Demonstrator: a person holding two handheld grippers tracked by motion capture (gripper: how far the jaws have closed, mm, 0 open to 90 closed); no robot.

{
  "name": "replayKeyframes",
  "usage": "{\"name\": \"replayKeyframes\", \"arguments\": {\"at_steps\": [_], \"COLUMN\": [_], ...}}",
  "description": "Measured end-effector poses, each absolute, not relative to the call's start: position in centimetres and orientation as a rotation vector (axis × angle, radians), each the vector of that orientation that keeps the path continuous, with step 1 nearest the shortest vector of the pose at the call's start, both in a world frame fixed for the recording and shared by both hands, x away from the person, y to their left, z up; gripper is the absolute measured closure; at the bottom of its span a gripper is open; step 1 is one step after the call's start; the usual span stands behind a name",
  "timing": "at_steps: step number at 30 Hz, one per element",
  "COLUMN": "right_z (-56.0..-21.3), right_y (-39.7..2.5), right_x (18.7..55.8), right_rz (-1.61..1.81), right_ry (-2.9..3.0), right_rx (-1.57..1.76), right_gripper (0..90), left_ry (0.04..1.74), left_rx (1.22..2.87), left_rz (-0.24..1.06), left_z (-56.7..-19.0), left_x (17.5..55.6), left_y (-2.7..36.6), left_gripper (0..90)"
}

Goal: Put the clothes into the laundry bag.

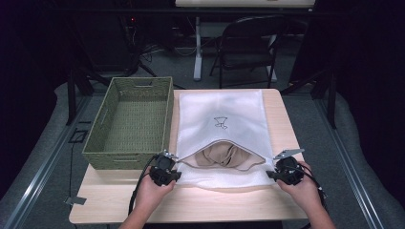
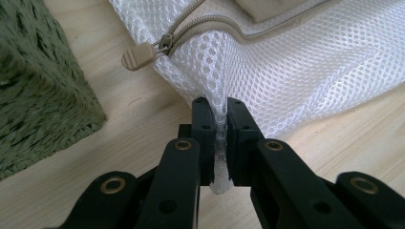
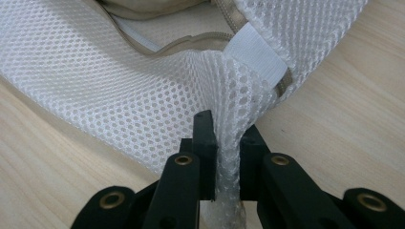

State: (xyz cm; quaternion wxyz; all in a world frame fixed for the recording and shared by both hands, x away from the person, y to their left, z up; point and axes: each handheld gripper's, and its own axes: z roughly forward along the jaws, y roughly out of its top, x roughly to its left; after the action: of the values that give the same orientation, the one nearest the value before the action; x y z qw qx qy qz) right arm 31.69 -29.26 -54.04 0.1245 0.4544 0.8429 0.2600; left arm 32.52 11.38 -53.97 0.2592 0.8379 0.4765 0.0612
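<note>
- The mesh laundry bag lies flat on the counter, long axis running away from the person, beside the woven basket.
- The left gripper is clamped on the bag's near left corner, by the zipper pull.
- The right gripper pinches the near right corner.
- Beige cloth shows in the open mouth, between both grippers.

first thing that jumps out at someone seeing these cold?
The white mesh laundry bag flat in the middle of the table, its zipper open and a beige garment bulging out at the near end. Then the left gripper and right gripper, each pinching a near corner of the mesh. A green woven basket sits left of it.
</note>
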Motion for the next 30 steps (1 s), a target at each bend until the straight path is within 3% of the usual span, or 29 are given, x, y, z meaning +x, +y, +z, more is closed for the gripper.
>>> {"name": "replayKeyframes", "arguments": {"at_steps": [19,30], "right_z": [-52.1,-51.1], "right_y": [-28.5,-28.5], "right_x": [32.8,33.8], "right_rz": [0.705,0.729], "right_ry": [2.541,2.595], "right_rx": [1.257,1.237], "right_gripper": [81.9,82.1], "left_ry": [1.243,1.204], "left_rx": [2.362,2.423], "left_rz": [0.046,0.043], "left_z": [-51.6,-49.8], "left_x": [34.6,35.5], "left_y": [11.6,10.8], "left_gripper": [83.3,83.2]}}
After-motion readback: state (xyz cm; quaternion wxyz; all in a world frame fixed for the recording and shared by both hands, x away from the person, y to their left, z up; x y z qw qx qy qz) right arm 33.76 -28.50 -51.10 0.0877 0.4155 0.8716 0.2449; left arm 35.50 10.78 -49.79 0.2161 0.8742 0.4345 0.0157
